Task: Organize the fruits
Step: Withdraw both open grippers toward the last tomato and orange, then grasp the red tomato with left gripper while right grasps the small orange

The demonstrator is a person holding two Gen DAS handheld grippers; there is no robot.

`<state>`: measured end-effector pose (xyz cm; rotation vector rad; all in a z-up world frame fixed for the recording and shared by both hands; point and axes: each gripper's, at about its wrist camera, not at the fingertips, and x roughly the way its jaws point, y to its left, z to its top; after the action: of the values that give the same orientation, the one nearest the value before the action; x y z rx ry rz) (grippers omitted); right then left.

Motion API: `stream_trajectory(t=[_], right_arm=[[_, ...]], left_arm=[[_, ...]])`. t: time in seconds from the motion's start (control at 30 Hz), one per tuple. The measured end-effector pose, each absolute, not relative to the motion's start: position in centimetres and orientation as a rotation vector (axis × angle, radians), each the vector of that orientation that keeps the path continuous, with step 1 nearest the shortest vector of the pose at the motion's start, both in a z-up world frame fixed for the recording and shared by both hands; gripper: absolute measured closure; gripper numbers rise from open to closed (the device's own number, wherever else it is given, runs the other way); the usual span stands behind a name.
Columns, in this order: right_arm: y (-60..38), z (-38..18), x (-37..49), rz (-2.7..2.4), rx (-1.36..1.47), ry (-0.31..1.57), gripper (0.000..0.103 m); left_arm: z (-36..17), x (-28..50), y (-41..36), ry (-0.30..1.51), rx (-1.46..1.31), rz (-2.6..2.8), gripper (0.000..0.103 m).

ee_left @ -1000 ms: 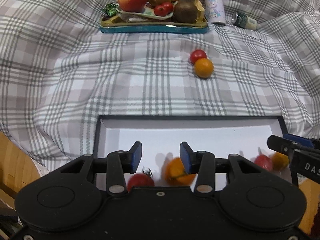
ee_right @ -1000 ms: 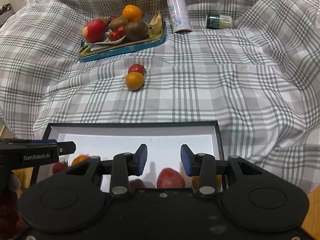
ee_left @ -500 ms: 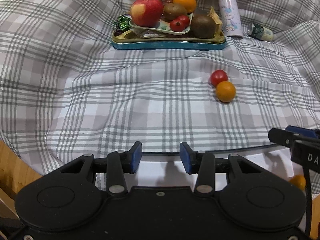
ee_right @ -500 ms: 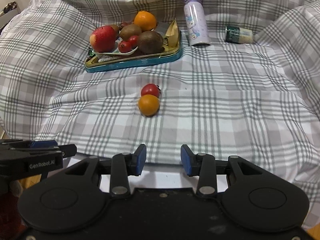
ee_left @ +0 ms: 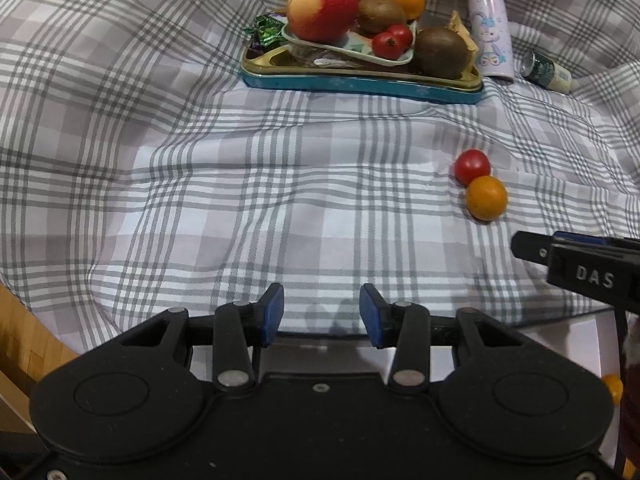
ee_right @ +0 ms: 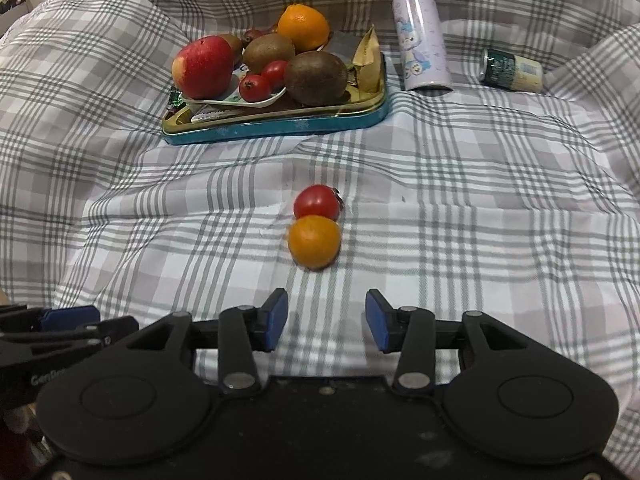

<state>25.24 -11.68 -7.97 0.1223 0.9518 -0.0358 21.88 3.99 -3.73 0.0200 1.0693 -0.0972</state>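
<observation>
A small orange (ee_right: 314,241) and a red tomato (ee_right: 317,202) lie touching on the plaid cloth, just ahead of my right gripper (ee_right: 326,320), which is open and empty. In the left wrist view the orange (ee_left: 486,197) and tomato (ee_left: 472,166) lie to the right. My left gripper (ee_left: 321,314) is open and empty over the far edge of the white box (ee_left: 560,334). A teal tin tray (ee_right: 280,128) at the back holds an apple (ee_right: 203,67), kiwis, an orange (ee_right: 303,27) and small tomatoes.
A lilac bottle (ee_right: 420,54) and a small green jar (ee_right: 512,70) lie right of the tray. The plaid cloth rises in folds at the sides. A small orange fruit (ee_left: 613,389) shows in the white box. Wooden floor (ee_left: 24,332) shows at left.
Both grippers have moved forward from above the white box toward the loose orange and tomato. The fruits in the box have dropped out of sight. Both stay open.
</observation>
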Motion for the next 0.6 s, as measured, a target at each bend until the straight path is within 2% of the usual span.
stream_trajectory(t=[0.27, 0.6], right_arm=[[-10.8, -9.6, 28.7, -0.045, 0.097, 0.969, 0.052], [-10.2, -11.0, 30.8, -0.065, 0.068, 0.993, 0.052]], left_arm=[[-4.1, 22.9, 4.8, 1.089, 0.007, -0.092, 0.052], [-4.3, 23.2, 5.2, 1.098, 0.005, -0.086, 0.052]])
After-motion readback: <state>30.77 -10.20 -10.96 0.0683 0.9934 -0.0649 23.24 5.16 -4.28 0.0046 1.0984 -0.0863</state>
